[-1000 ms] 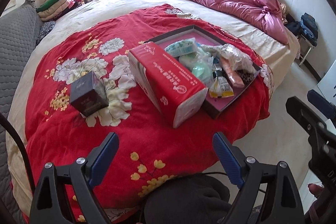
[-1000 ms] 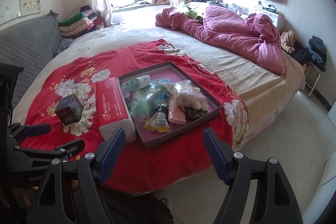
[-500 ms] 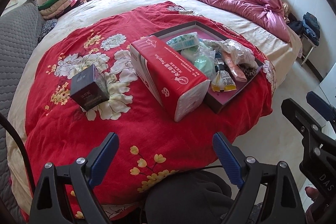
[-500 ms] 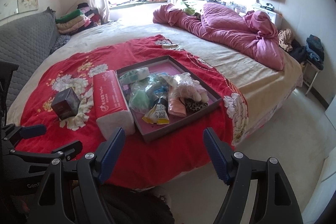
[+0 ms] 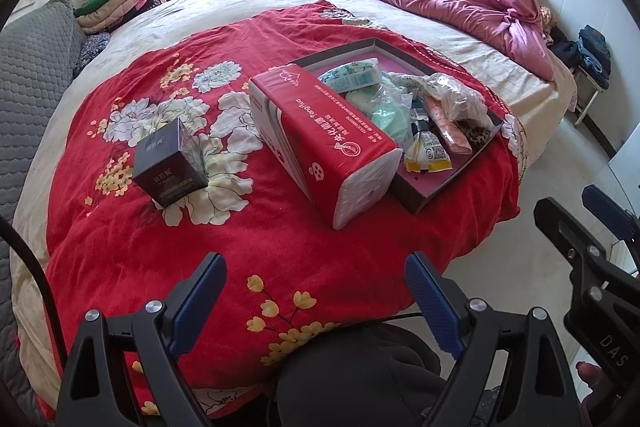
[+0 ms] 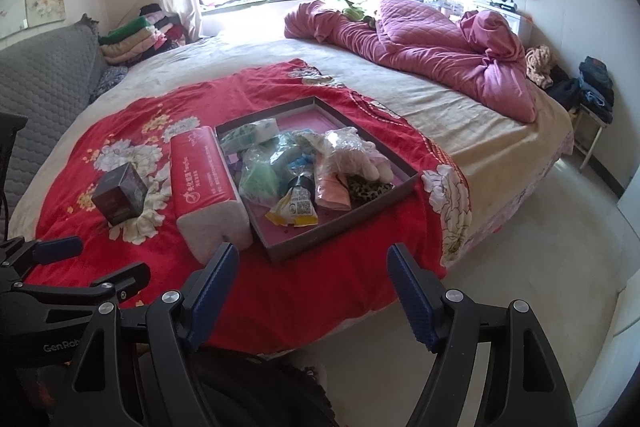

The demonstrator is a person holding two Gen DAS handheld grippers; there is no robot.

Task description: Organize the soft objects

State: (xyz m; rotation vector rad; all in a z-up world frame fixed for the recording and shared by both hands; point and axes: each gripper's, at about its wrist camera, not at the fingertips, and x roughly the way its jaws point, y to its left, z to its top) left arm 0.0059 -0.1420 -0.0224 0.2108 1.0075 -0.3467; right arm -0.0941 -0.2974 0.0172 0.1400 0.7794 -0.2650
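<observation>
Both grippers hang over the near edge of the bed [image 6: 492, 131], each tilted downward toward the red floral blanket [image 5: 256, 235] and well apart from every object on it. The left gripper [image 5: 316, 301] has its blue-padded fingers [image 5: 198, 303] spread wide with nothing between them; beneath it lies the blanket's near edge. The right gripper [image 6: 310, 291] likewise holds its fingers [image 6: 412, 301] spread and empty, over the blanket's near edge and the floor beyond. In the left wrist view the right gripper shows at the right margin, a fingertip of the person's hand just beneath it.

A shallow tray [image 6: 340, 221] with a pink floor rests on the blanket toward the bed's near right side and holds a heap of soft packets [image 6: 304, 167]: pouches, bagged cloth, a leopard-print piece. A red tissue pack [image 5: 324, 143] lies along the tray's left wall, touching it. A small dark box [image 5: 170, 163] stands upright farther left, apart from the pack. A pink quilt [image 6: 432, 51] lies bunched at the far right corner of the bed.
</observation>
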